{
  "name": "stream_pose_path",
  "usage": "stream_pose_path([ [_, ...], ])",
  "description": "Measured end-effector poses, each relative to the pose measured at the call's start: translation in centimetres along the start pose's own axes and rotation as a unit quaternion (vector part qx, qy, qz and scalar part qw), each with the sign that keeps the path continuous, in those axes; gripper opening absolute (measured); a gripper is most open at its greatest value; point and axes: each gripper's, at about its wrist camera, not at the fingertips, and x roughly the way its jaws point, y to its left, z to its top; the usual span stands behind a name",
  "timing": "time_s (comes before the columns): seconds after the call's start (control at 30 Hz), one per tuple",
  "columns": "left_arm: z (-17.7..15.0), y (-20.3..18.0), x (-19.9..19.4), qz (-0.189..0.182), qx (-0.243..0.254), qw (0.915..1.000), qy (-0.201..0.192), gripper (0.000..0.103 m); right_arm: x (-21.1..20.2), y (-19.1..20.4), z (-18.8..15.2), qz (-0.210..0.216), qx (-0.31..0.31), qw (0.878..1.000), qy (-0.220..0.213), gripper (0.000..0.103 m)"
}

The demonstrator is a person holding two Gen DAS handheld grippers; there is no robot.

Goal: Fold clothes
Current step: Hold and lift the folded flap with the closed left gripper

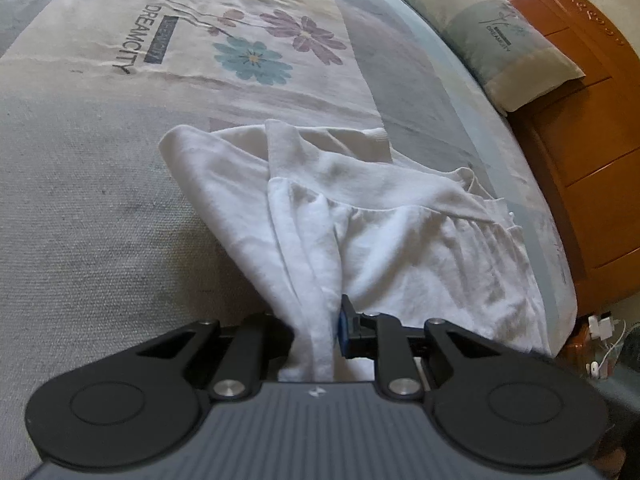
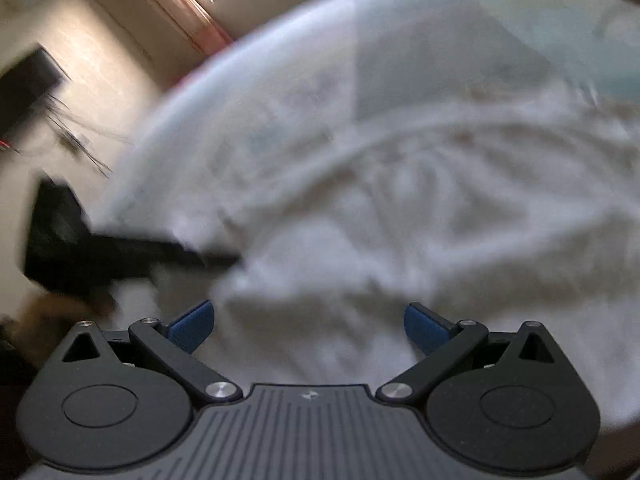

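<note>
Left wrist view: my left gripper point(image 1: 320, 332) has its fingers point(image 1: 352, 334) drawn close together on a bunched fold of the white garment point(image 1: 360, 216); only the blue pad on one side shows, the other side is hidden by cloth.
Garment axis: from the pinched fold I see the cloth run away from the camera and fan out, its long axis leading up the bed point(image 1: 80, 184) and slightly toward the left; the far corner ends near the middle of the cover.
Garment position: it lies on the bed cover close to the edge beside the wooden headboard point(image 1: 592, 152), well short of the pillow point(image 1: 492, 36) and the printed flowers point(image 1: 276, 46).
Garment relative to fingers: one pleat passes between the fingers and hangs down past them; the rest spreads ahead and to the right.
Garment appearance: white to off-white, soft knit, gathered into pleats along a seam, with one flap folded over across the top.
Right wrist view: heavily blurred; my right gripper point(image 2: 308, 326) hovers with its blue-padded fingers point(image 2: 192, 326) spread wide and nothing between them, over rumpled white cloth I cannot make out further. The dark shape at left is too blurred for me to identify.
</note>
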Motion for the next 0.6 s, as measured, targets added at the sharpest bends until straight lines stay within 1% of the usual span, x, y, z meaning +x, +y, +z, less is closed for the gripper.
stream_pose_path([
  [0.03, 0.0, -0.1, 0.0, 0.002, -0.001, 1.0000, -0.001, 0.019, -0.4, 0.1, -0.7, 0.002, -0.008, 1.000, -0.018, 0.103],
  [0.13, -0.1, -0.3, 0.0, 0.009, -0.002, 0.9999, -0.005, 0.019, -1.2, 0.8, -1.6, -0.002, -0.017, 1.000, -0.004, 0.103],
  [0.33, -0.2, -0.8, 0.0, 0.024, -0.005, 0.9997, -0.006, 0.019, -2.1, 0.2, -2.2, 0.005, 0.010, 1.000, 0.013, 0.103],
  [0.5, -0.2, -1.4, 0.0, 0.040, -0.008, 0.9991, -0.006, 0.019, -3.7, -0.1, -1.9, 0.004, 0.018, 1.000, 0.001, 0.103],
  [0.6, 0.1, -2.4, 0.0, 0.059, 0.005, 0.9982, 0.002, 0.019, -4.6, -0.4, -1.5, 0.004, 0.021, 1.000, -0.007, 0.103],
])
